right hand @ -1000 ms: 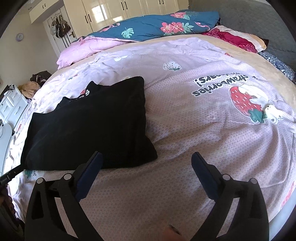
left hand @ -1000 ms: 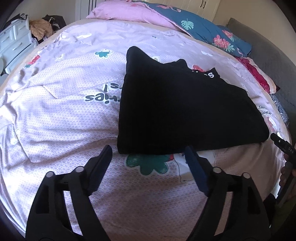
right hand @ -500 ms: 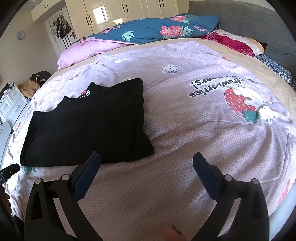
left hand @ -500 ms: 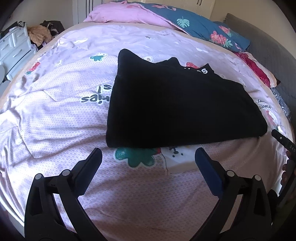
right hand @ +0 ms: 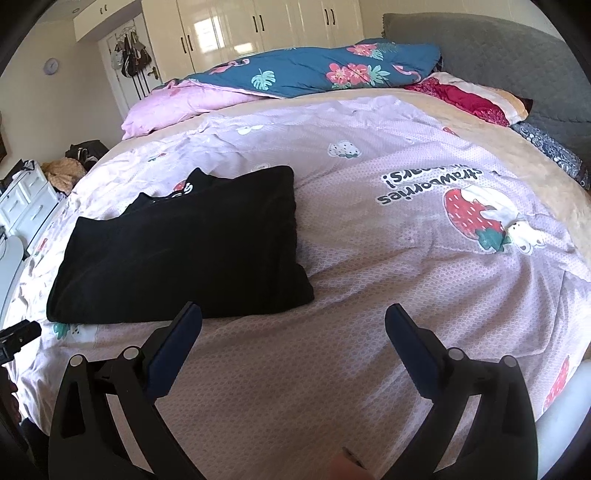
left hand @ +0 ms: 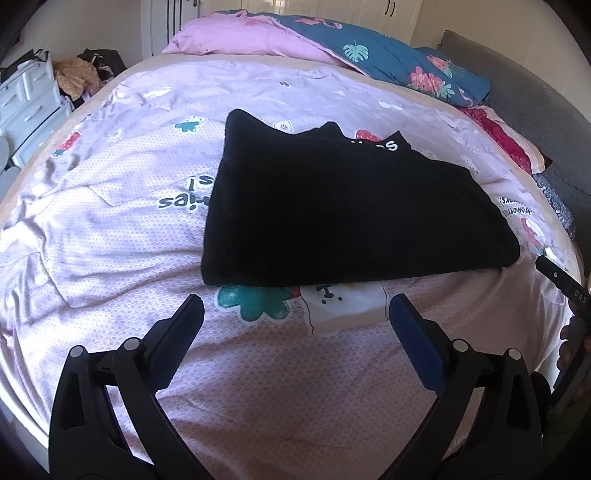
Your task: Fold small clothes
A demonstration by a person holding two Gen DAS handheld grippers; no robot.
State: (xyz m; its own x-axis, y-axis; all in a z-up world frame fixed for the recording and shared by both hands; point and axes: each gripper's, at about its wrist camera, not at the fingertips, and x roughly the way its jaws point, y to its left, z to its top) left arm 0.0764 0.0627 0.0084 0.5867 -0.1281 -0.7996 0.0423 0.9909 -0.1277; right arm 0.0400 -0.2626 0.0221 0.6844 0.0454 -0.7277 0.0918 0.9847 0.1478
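Note:
A black garment (left hand: 347, 214) lies folded flat into a rough rectangle on the pink strawberry-print bedspread (left hand: 110, 229); a strip with white lettering shows at its far edge. It also shows in the right wrist view (right hand: 184, 247), left of centre. My left gripper (left hand: 295, 310) is open and empty, a little in front of the garment's near edge. My right gripper (right hand: 293, 314) is open and empty, just in front of and to the right of the garment's near right corner. The tip of the right gripper shows at the left wrist view's right edge (left hand: 561, 284).
A pink pillow (left hand: 251, 40) and a blue floral quilt (left hand: 388, 59) lie at the head of the bed. A grey headboard (right hand: 498, 51) stands on the right. White drawers (left hand: 29, 99) and piled clothes (left hand: 77, 74) stand beyond the bed's left side. Wardrobes (right hand: 258, 26) line the back wall.
Both grippers have drawn back from the garment and risen slightly. The left gripper's jaws have opened wider. The garment has not moved.

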